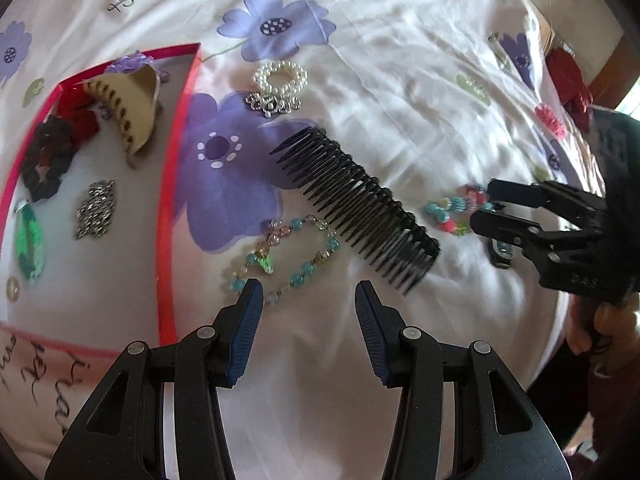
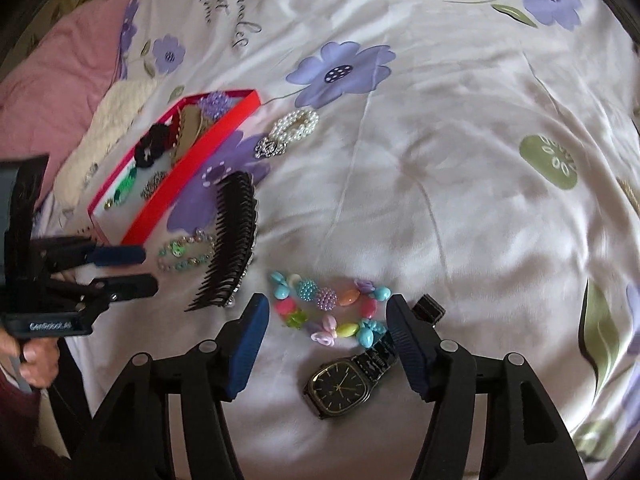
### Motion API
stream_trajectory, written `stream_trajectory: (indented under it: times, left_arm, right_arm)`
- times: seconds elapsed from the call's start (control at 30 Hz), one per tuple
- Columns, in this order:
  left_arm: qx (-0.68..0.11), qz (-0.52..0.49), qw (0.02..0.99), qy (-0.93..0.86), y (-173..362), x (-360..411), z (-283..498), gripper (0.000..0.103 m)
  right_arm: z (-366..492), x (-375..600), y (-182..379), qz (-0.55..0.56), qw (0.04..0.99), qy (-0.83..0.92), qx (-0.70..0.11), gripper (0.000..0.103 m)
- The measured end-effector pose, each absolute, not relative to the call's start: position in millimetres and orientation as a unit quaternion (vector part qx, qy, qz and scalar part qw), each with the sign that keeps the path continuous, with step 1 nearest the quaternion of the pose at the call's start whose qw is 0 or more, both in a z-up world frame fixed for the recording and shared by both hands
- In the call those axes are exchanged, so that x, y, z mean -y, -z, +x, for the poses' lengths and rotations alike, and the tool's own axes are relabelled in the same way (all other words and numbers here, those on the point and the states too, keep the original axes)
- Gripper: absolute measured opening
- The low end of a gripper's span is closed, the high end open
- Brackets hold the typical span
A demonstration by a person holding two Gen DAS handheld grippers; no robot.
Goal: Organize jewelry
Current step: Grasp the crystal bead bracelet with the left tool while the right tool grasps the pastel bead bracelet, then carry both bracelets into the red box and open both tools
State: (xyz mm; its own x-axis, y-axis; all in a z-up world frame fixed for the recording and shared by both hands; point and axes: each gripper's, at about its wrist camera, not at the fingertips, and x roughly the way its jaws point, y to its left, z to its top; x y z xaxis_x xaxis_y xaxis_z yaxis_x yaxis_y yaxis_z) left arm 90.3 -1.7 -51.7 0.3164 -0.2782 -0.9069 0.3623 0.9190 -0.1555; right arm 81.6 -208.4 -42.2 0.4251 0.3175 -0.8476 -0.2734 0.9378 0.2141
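Note:
A red-rimmed box [image 1: 170, 184] [image 2: 200, 168] holds a beige claw clip [image 1: 128, 108], scrunchies and small pieces. On the floral sheet lie a black comb [image 1: 352, 208] [image 2: 232, 240], a pale bead bracelet [image 1: 280, 256] [image 2: 184, 252], a pearl bracelet [image 1: 280, 76] [image 2: 296, 124], a silver brooch [image 1: 272, 104], a chunky colourful bracelet [image 2: 328, 312] [image 1: 456, 208] and a black watch [image 2: 344, 384]. My left gripper [image 1: 310, 292] is open, just short of the pale bracelet. My right gripper [image 2: 326, 312] is open, its jaws either side of the colourful bracelet.
A pink pillow [image 2: 60, 52] and a cream fluffy item [image 2: 112, 120] lie behind the box. Red fabric [image 1: 572, 88] sits at the bed's far right edge. The sheet carries purple flowers and script.

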Motion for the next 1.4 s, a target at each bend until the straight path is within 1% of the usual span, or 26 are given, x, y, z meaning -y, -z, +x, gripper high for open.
stream_trajectory:
  times: [0.17, 0.2, 0.23, 0.27, 0.3, 0.33, 0.37, 0.4, 0.43, 0.47, 0.5, 0.53, 0.77, 0.9, 0.93, 0.97, 1.17, 1.4]
  left_arm:
    - [-0.566, 0.047, 0.797, 0.204, 68, 10, 100, 0.046]
    - [-0.565, 0.049, 0.798, 0.205, 70, 11, 100, 0.043]
    - [-0.563, 0.050, 0.798, 0.207, 71, 12, 99, 0.034]
    - [-0.563, 0.052, 0.797, 0.212, 73, 13, 99, 0.029]
    - [-0.563, 0.052, 0.796, 0.215, 74, 14, 99, 0.020]
    - [-0.561, 0.053, 0.796, 0.219, 74, 14, 98, 0.013]
    - [-0.560, 0.053, 0.796, 0.223, 74, 15, 98, 0.009]
    - [-0.559, 0.053, 0.796, 0.226, 74, 15, 98, 0.007]
    - [-0.558, 0.054, 0.797, 0.227, 74, 16, 97, 0.007]
    - [-0.556, 0.055, 0.798, 0.227, 74, 16, 96, 0.007]
    - [-0.554, 0.054, 0.799, 0.228, 74, 14, 95, 0.007]
    - [-0.554, 0.053, 0.799, 0.228, 73, 13, 94, 0.007]
    - [-0.532, 0.010, 0.813, 0.237, 48, -4, 83, 0.006]
    - [-0.517, -0.016, 0.822, 0.237, 30, -14, 79, 0.006]
    - [-0.513, -0.019, 0.825, 0.237, 25, -16, 77, 0.006]
    - [-0.507, -0.022, 0.828, 0.238, 19, -19, 74, 0.006]
    - [-0.480, -0.037, 0.846, 0.231, -7, -30, 68, 0.006]
    - [-0.464, -0.059, 0.857, 0.219, -22, -46, 59, 0.006]
  right_arm:
    - [87, 202, 51, -0.002, 0.838, -0.178, -0.516, 0.063]
    - [87, 200, 52, -0.008, 0.837, -0.178, -0.517, 0.063]
    - [87, 198, 54, -0.013, 0.837, -0.178, -0.517, 0.063]
    - [86, 196, 55, -0.018, 0.838, -0.177, -0.516, 0.063]
    - [87, 195, 56, -0.022, 0.838, -0.176, -0.516, 0.062]
    - [87, 194, 57, -0.026, 0.839, -0.174, -0.515, 0.057]
    - [86, 193, 57, -0.033, 0.841, -0.170, -0.513, 0.052]
    - [86, 193, 58, -0.040, 0.842, -0.164, -0.512, 0.044]
    - [86, 195, 58, -0.043, 0.844, -0.157, -0.511, 0.035]
    - [87, 196, 57, -0.041, 0.845, -0.154, -0.511, 0.032]
    - [88, 201, 57, -0.030, 0.846, -0.151, -0.511, 0.020]
    - [89, 205, 57, -0.017, 0.845, -0.150, -0.513, 0.018]
    - [83, 228, 41, 0.079, 0.848, -0.164, -0.497, 0.015]
    - [76, 230, 24, 0.109, 0.854, -0.174, -0.478, 0.015]
    - [75, 230, 22, 0.113, 0.855, -0.176, -0.475, 0.009]
    - [74, 229, 18, 0.118, 0.855, -0.179, -0.471, 0.006]
    - [72, 221, 0, 0.132, 0.860, -0.193, -0.453, 0.006]
    - [70, 226, -2, 0.129, 0.864, -0.182, -0.452, 0.006]
